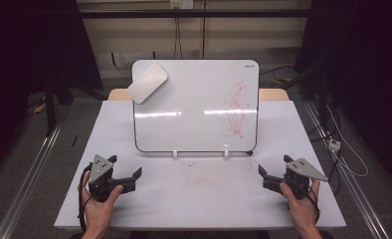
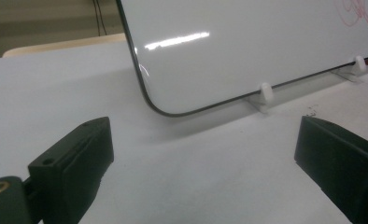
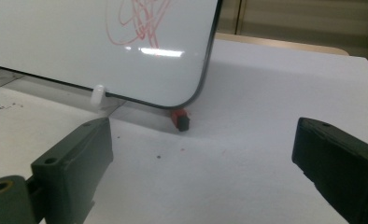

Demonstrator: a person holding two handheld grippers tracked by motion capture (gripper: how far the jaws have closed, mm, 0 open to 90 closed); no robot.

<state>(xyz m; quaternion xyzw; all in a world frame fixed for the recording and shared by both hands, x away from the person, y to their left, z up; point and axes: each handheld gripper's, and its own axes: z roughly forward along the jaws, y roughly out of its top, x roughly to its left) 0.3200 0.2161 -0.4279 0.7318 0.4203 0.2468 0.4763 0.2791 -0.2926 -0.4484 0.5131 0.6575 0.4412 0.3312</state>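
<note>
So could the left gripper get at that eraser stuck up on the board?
Probably yes: the left gripper stands open, and bare table lies between it and the board. The eraser sits uncovered at the top left corner.

My high view looks forward and down from above my side of the bench (image 1: 199, 199), far enough back to take in the whole whiteboard (image 1: 194, 107). My left gripper view sits low, just above the bench (image 2: 173, 172), looking along its tongs toward the whiteboard's (image 2: 247, 42) lower left corner at close range. My right gripper view, equally low and near, faces the whiteboard's (image 3: 79, 56) lower right corner. All three views share the red scribble (image 1: 237, 107) (image 2: 357, 11) (image 3: 138, 21).
</note>
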